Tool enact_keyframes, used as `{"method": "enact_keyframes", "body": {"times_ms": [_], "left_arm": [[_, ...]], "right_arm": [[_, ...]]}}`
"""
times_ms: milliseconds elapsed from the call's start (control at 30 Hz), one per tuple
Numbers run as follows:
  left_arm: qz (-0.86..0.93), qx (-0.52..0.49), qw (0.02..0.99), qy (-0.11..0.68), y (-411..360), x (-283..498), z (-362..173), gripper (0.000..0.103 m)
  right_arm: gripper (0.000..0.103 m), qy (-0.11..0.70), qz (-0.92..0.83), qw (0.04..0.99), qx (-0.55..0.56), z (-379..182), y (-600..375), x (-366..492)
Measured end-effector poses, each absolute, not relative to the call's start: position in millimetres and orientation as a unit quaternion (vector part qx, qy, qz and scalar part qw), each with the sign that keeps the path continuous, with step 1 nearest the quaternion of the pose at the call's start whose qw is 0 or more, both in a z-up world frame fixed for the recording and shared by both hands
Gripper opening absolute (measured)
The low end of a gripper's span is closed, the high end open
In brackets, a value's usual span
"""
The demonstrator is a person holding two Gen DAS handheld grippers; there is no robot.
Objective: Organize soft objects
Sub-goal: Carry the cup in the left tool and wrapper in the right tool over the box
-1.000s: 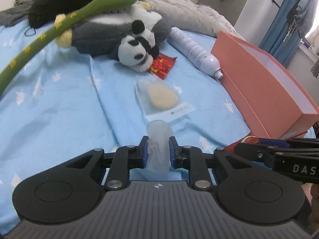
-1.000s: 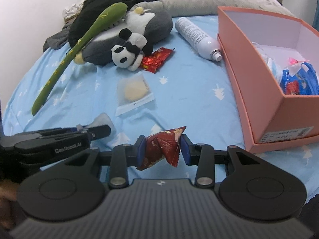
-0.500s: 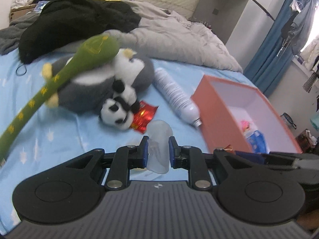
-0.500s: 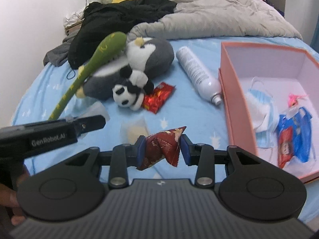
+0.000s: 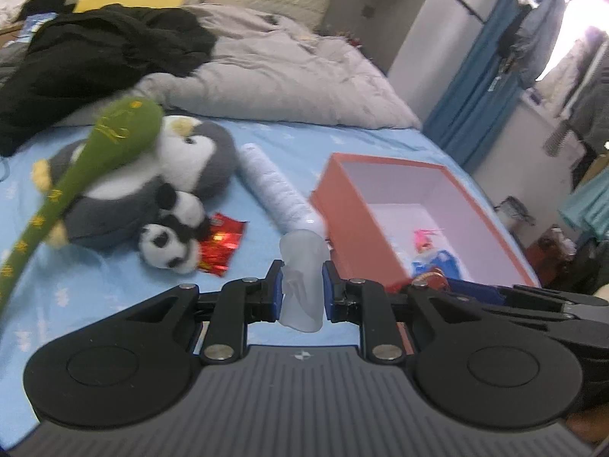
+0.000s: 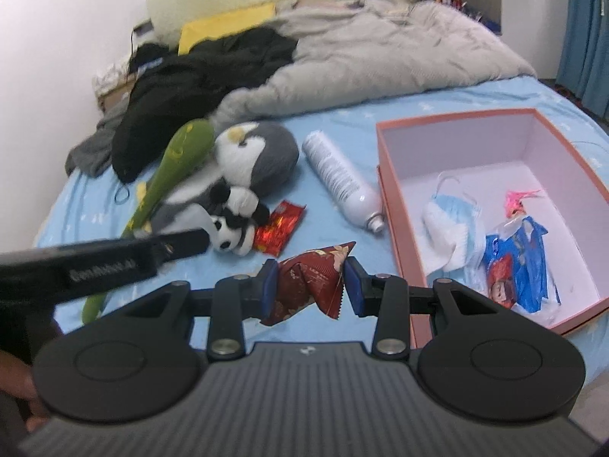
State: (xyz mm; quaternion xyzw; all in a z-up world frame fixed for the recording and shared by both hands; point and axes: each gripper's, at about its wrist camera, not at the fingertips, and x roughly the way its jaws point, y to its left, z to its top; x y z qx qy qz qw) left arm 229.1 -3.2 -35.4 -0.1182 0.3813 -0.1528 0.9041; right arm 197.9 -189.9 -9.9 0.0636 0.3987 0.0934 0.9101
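Left fingers [image 5: 302, 291] clamp a seemingly translucent pouch [image 5: 302, 285]; right fingers [image 6: 309, 283] pinch a red packet [image 6: 310, 280].

Both wrist views above shared bed [image 5: 114, 278]

Left gripper [image 5: 302, 292] clamped, right gripper [image 6: 309, 282] — clamped
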Motion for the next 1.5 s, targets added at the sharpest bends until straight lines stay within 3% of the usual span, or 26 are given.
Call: {"method": "enact_keyframes", "body": {"times_ms": [833, 1500], "left_arm": [[-0.252, -0.092, 0.899, 0.347, -93, 141, 12, 0.024], [-0.267, -0.049, 0.868, 0.415, -209, 298, -20, 0.024]], "right_arm": [[0.041, 0.321, 0.014, 0.942, 0.100, 38, -264, 80], [0.041, 0.383, -0.045, 0.913, 0.131, -1, -374, 192]]}}
